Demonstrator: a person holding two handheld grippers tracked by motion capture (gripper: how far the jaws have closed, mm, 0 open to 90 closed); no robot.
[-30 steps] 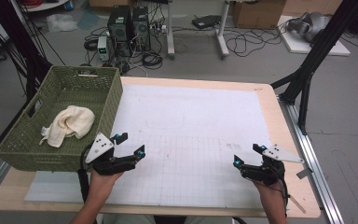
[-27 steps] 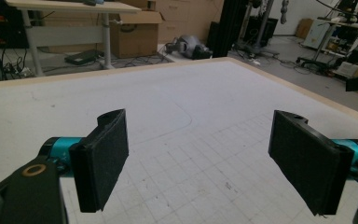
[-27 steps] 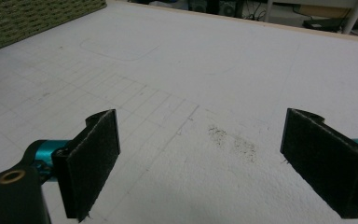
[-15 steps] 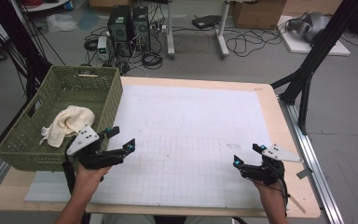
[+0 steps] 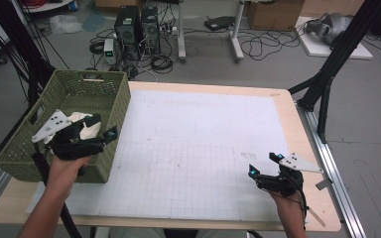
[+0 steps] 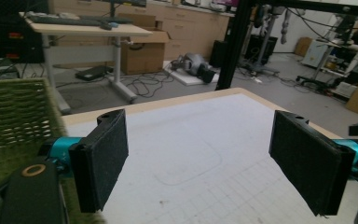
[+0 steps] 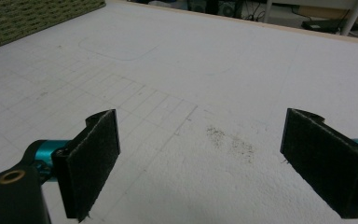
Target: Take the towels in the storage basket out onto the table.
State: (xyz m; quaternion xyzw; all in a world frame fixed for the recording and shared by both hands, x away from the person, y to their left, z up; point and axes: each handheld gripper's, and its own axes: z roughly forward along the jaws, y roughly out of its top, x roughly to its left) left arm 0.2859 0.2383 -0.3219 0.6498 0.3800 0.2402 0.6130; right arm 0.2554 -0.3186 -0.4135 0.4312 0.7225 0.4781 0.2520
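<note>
The cream cloth [image 5: 85, 126] lies inside the green woven plastic basket [image 5: 106, 85], directly beneath the left gripper [image 5: 103, 127], jaws apart. The right gripper [image 5: 264, 163], also spread, rests well away from the basket.

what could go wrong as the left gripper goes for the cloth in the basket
1. The left gripper hangs open right over the green basket's near wall; dropping short, a jaw may catch the rim and tip or shove it.
2. The cream cloth lies bunched against that wall, so the jaws may pinch only a loose fold.
3. The right gripper rests far off, too distant to steady the basket.
</note>
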